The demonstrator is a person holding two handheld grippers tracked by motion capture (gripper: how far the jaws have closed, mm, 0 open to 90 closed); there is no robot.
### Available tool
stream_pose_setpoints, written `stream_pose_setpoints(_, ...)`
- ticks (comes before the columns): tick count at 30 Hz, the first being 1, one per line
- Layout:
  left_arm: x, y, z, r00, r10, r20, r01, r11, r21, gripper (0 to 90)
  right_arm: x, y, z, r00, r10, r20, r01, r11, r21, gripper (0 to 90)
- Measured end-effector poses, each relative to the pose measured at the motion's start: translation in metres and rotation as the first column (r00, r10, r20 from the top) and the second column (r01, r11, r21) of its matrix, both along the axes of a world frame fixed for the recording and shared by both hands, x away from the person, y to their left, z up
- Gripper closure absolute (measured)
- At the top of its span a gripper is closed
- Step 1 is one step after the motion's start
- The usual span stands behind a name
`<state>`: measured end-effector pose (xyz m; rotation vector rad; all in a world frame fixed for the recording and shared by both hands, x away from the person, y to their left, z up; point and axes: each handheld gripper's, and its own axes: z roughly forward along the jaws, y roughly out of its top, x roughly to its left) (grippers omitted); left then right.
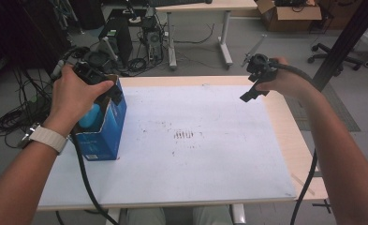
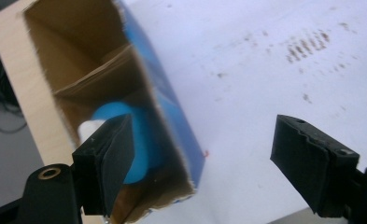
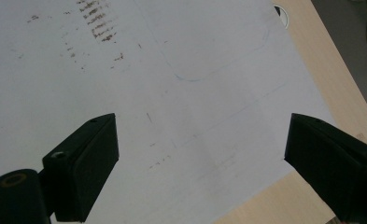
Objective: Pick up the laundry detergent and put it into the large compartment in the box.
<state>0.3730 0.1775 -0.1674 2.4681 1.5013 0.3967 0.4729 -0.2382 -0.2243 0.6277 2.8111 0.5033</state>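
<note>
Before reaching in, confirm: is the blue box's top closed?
No. The left gripper view looks straight down into the open blue box, where a light blue object sits inside against the cardboard walls.

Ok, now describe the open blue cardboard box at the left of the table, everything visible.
The blue cardboard box stands upright on the white sheet near the table's left edge, its top open with flaps raised. The outside is printed blue, the inside plain brown cardboard with a divider. A light blue rounded object with a white part sits inside. The left gripper hovers open over its mouth, one jaw above the opening, one outside.
</note>
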Motion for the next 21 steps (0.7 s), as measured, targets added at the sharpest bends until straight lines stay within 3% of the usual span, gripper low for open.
stream_pose_setpoints(6,-0.015,-0.023,-0.002,0.9932,-0.116,0.001,0.116,0.9932,-0.002,19.1,0.0,0.001,0.0,1.0,0.008,0.004,-0.008,1.0,0.001,9.8)
stream_pose_setpoints(10,-0.027,-0.038,-0.004,0.983,-0.184,0.003,0.184,0.9829,-0.017,17.9,-0.001,0.0,0.0,1.0,0.008,0.003,-0.008,1.0,0.002,9.8)
stream_pose_setpoints(16,-0.036,-0.052,-0.009,0.9742,-0.226,-0.003,0.226,0.9741,-0.014,7.1,-0.001,0.001,0.0,1.0,0.009,0.002,-0.009,1.0,0.001,9.8)
stream_pose_setpoints(21,-0.04,-0.06,-0.011,0.9679,-0.251,-0.004,0.251,0.9678,-0.018,6.8,-0.003,0.001,0.0,0.9999,0.012,0.005,-0.012,1.0,0.006,9.8)
